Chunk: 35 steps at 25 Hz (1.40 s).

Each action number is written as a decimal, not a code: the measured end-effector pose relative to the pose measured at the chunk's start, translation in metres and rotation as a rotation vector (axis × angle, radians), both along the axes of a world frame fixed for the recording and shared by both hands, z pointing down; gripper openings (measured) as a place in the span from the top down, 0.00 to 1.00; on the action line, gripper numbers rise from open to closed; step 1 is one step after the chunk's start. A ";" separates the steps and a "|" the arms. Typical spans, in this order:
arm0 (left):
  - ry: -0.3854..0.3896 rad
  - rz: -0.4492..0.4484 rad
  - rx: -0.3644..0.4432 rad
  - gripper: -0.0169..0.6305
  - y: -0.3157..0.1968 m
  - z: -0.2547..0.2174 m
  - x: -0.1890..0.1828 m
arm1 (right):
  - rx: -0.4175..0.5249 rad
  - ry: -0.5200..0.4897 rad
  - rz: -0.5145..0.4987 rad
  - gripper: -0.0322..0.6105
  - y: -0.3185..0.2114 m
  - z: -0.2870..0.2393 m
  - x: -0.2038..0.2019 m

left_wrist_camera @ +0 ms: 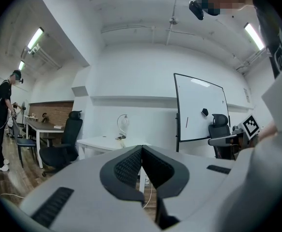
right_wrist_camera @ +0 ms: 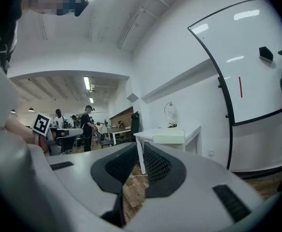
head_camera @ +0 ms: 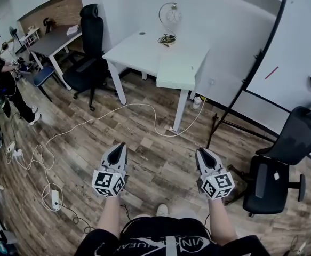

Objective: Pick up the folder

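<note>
A pale flat folder point(head_camera: 176, 71) lies on the near right corner of a white table point(head_camera: 139, 49), well ahead of both grippers. The right gripper view shows the folder point(right_wrist_camera: 169, 139) at the table's edge. My left gripper point(head_camera: 121, 146) and right gripper point(head_camera: 200, 152) are held level side by side over the wooden floor, far short of the table. The left gripper point(left_wrist_camera: 141, 149) has its pads together with nothing between them. The right gripper point(right_wrist_camera: 140, 146) is shut too and holds nothing.
A white cable point(head_camera: 118, 113) runs across the floor to a power strip point(head_camera: 55, 199). Black office chairs stand left of the table point(head_camera: 88, 52) and at the right point(head_camera: 283, 164). A whiteboard on a stand point(head_camera: 288, 47) is at the right. A person point(head_camera: 3, 81) stands far left by a grey desk point(head_camera: 51, 41).
</note>
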<state>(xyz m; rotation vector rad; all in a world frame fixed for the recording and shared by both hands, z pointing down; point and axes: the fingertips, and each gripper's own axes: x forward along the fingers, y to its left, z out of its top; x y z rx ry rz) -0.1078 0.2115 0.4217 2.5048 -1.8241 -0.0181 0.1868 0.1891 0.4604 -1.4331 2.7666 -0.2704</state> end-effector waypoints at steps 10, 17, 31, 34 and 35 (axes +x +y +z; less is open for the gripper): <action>0.005 -0.010 0.002 0.95 -0.015 0.000 -0.002 | -0.013 -0.019 -0.013 0.82 -0.018 -0.001 -0.001; 0.014 -0.017 -0.018 0.95 -0.031 0.013 -0.010 | -0.040 -0.028 -0.019 0.74 -0.033 0.007 -0.006; 0.031 0.023 -0.020 0.95 -0.125 0.019 -0.020 | -0.085 -0.041 0.010 0.68 -0.109 0.021 -0.017; 0.035 0.029 -0.031 0.95 -0.146 0.021 -0.023 | -0.097 -0.045 0.016 0.67 -0.127 0.023 -0.021; 0.035 0.031 -0.035 0.95 -0.153 0.022 -0.024 | -0.101 -0.045 0.018 0.67 -0.133 0.024 -0.022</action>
